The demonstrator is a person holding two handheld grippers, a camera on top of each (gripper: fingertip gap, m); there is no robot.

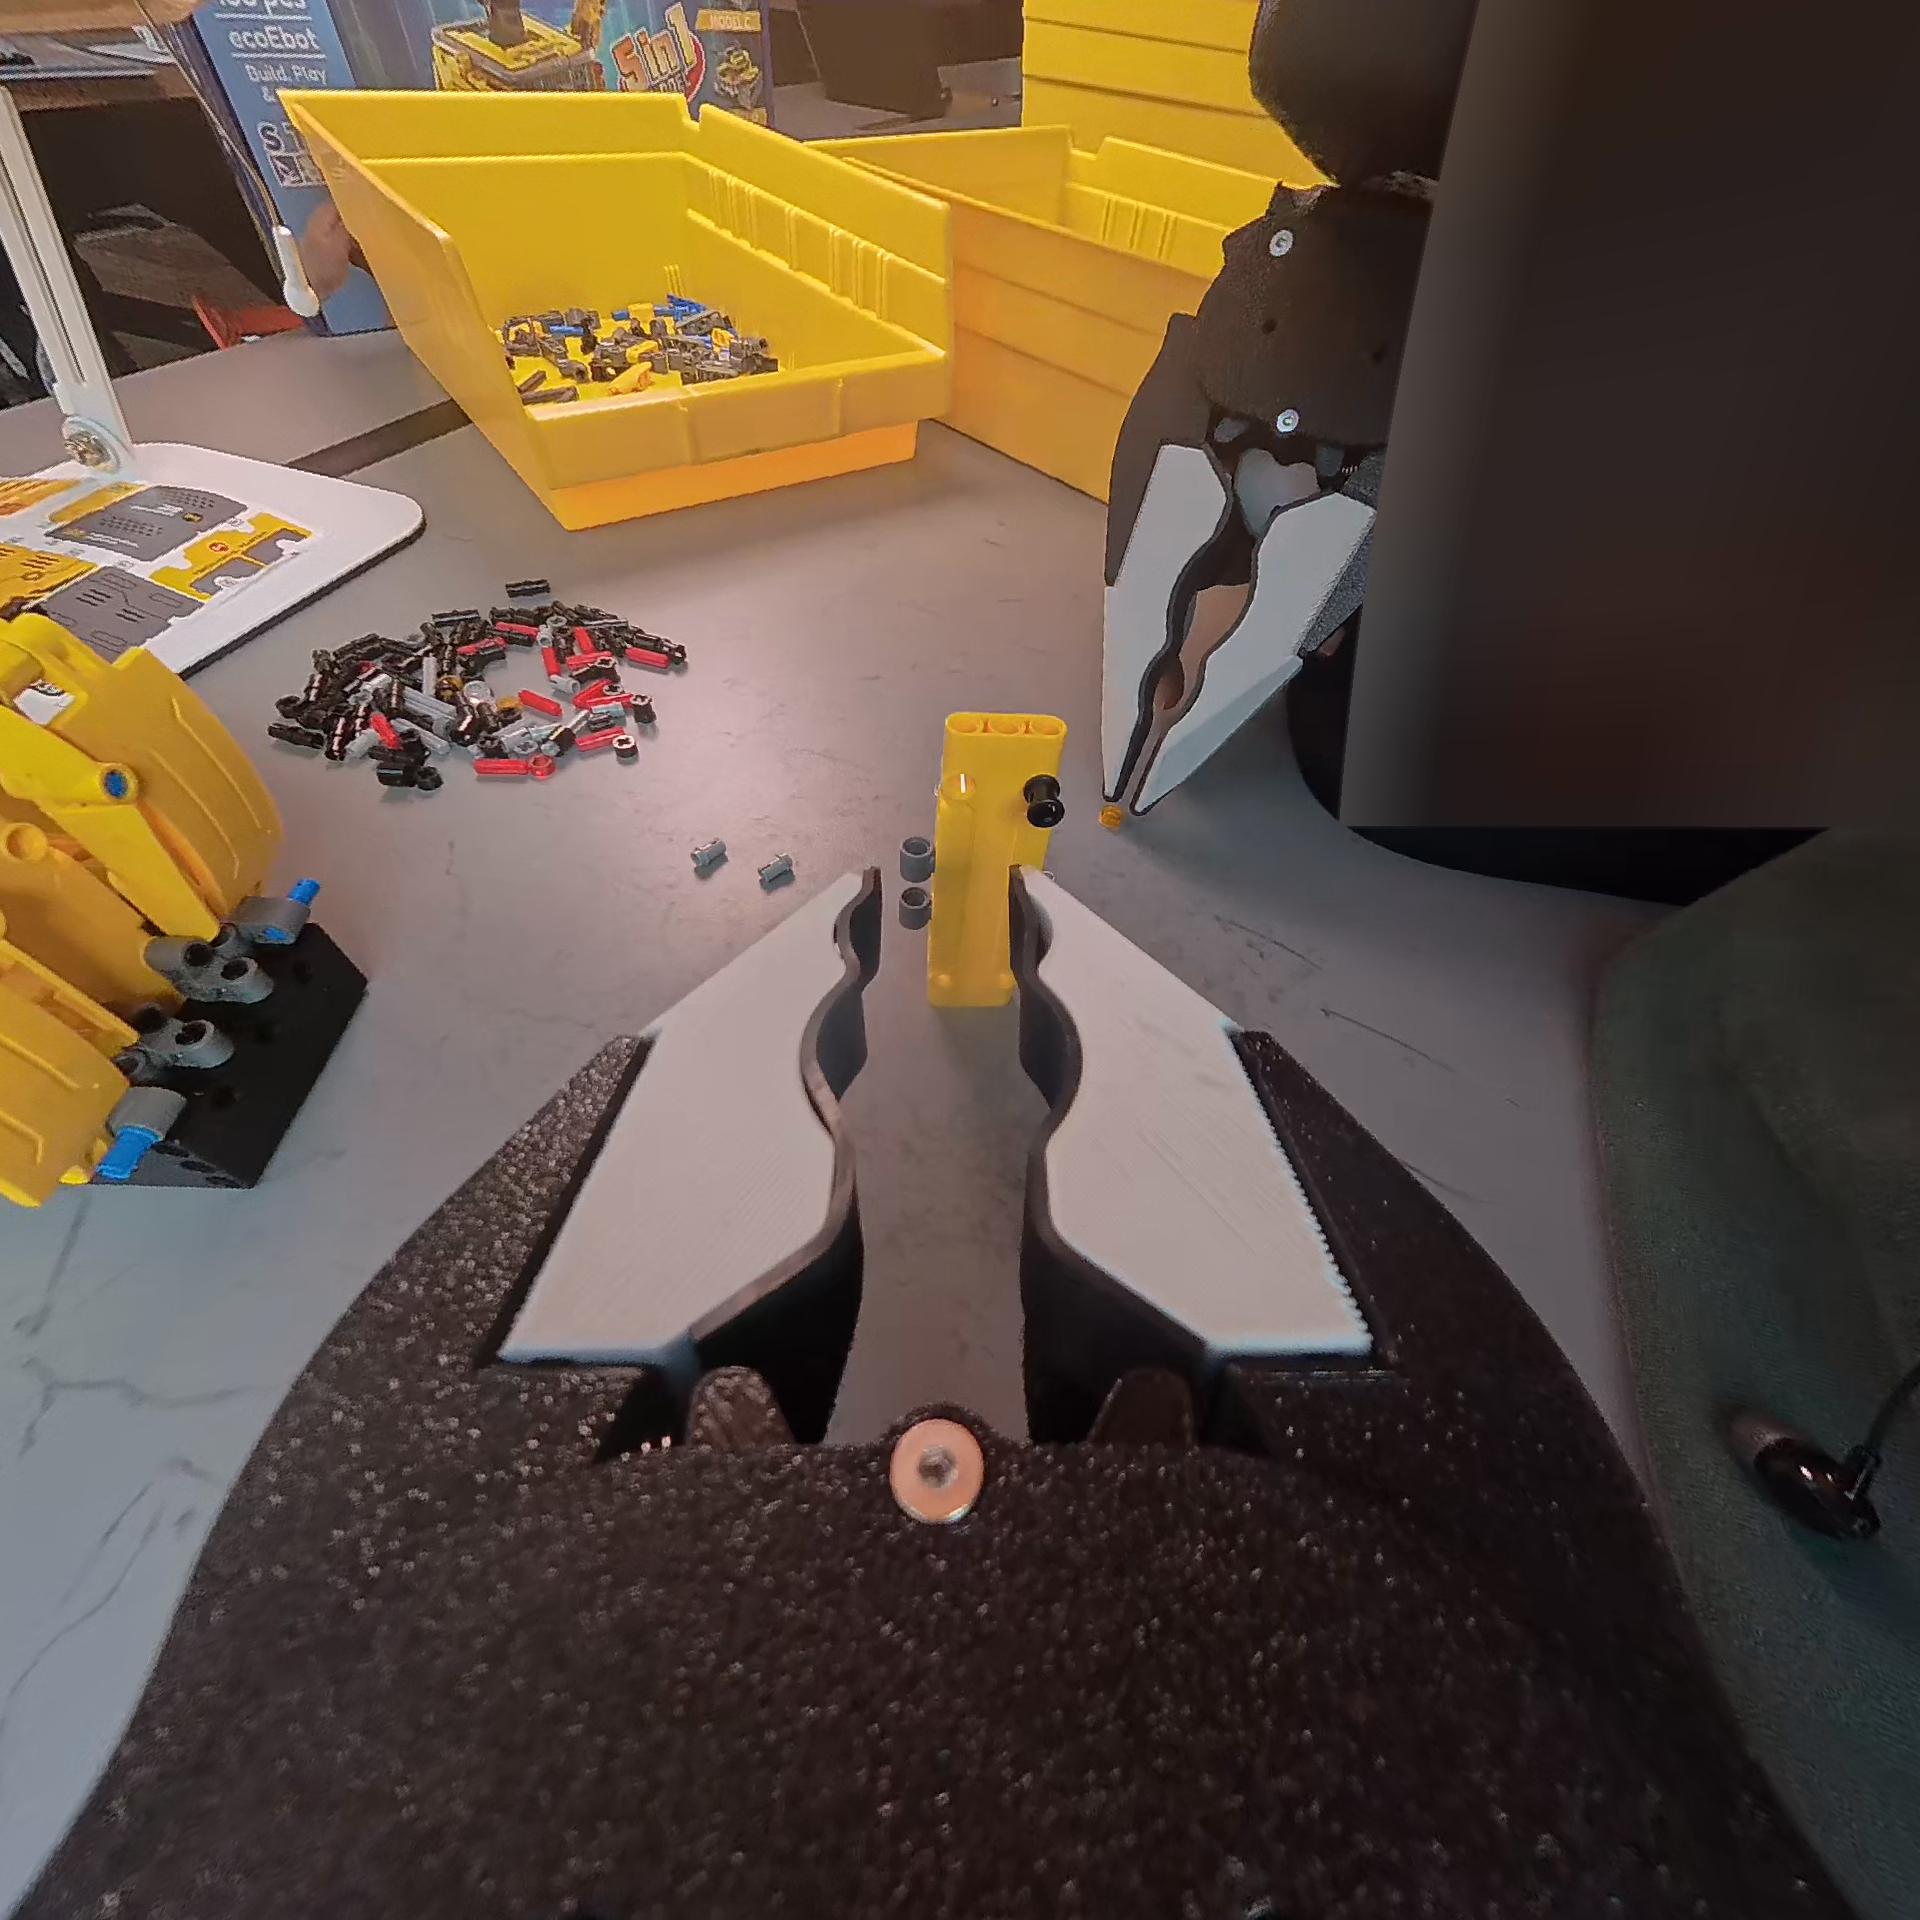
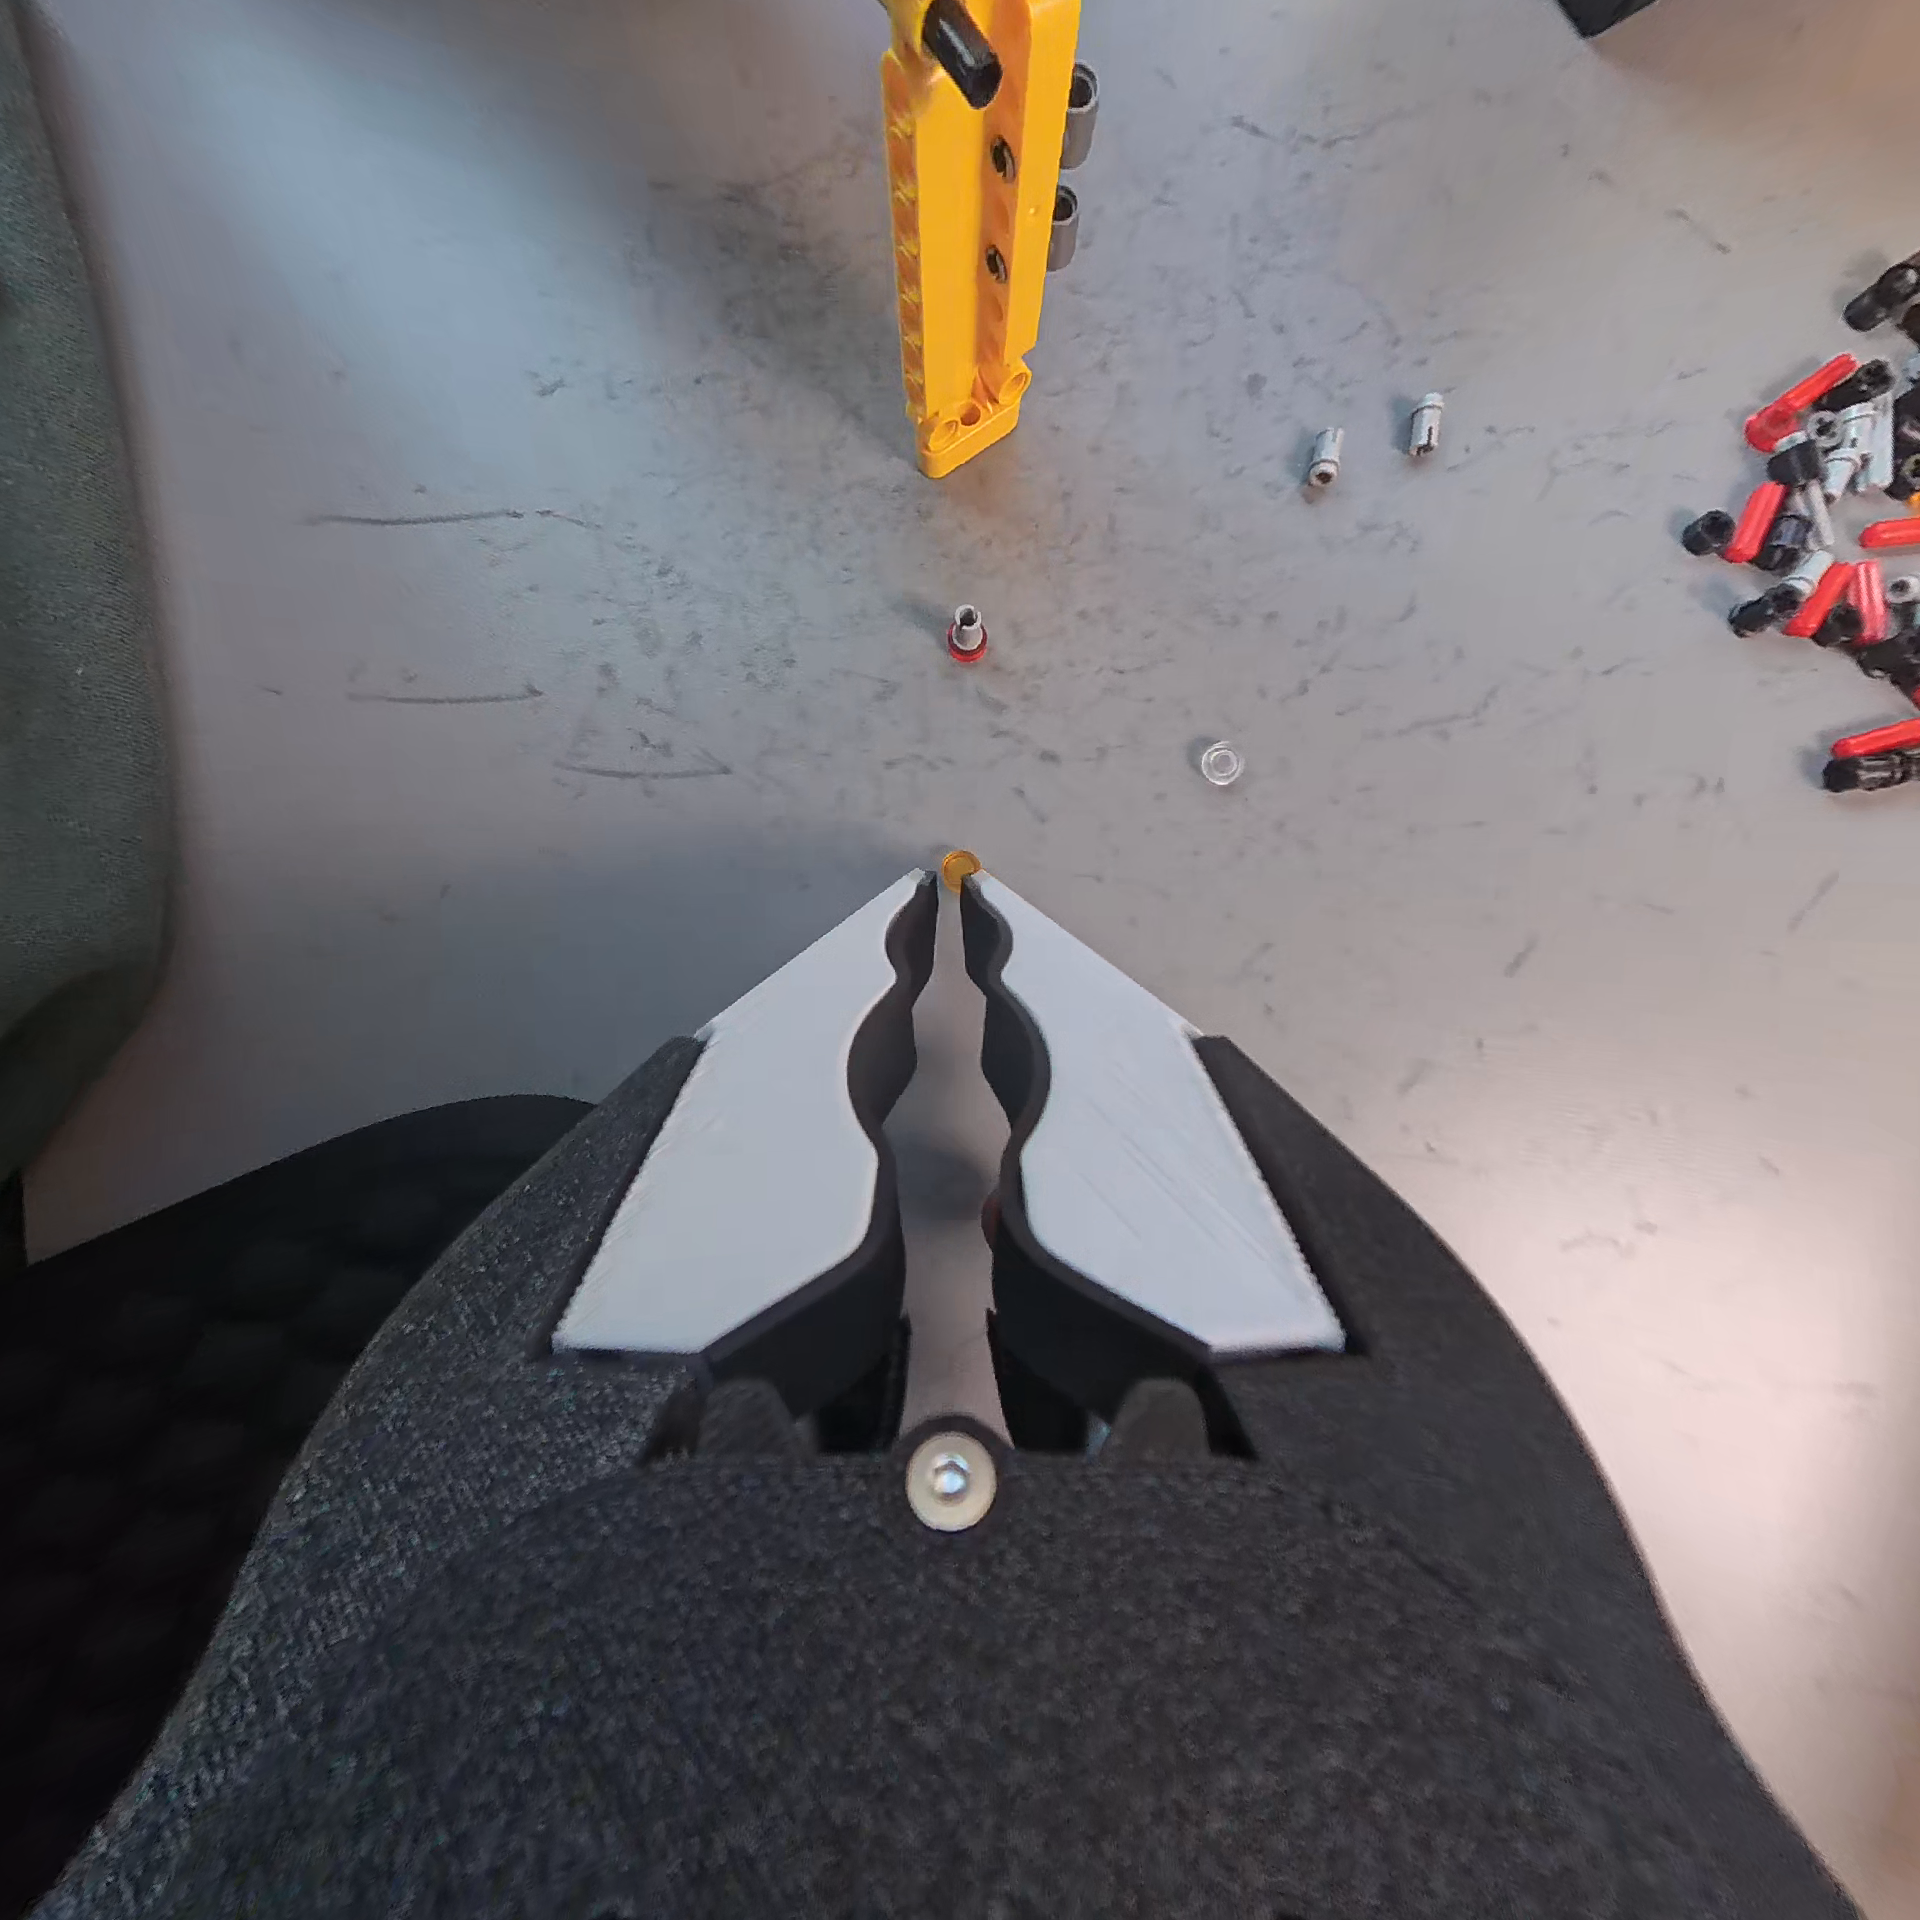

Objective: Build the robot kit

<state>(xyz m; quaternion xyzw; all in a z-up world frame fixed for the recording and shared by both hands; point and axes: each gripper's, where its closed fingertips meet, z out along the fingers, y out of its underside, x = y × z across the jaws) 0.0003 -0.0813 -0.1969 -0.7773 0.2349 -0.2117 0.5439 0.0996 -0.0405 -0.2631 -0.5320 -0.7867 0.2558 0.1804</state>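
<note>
Grey tabletop (image 2: 520, 623), yellow bins (image 1: 665, 312), scattered pegs (image 1: 478, 675)

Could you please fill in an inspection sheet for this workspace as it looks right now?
Surface: grey scuffed table.
Job's things: yellow beam lying between the left tool's fingers, black pin and grey bushes in its sides; tiny orange stud.
Clutter: loose pile of black, red and grey pins; two grey pins; clear ring; red-collared pin.
Grippers: left tool open around the beam; right tool nearly closed at the stud; grip uncertain.
Cables: thin black cable on green fabric.
Surroundings: yellow bins, yellow model, instruction sheet.
</note>
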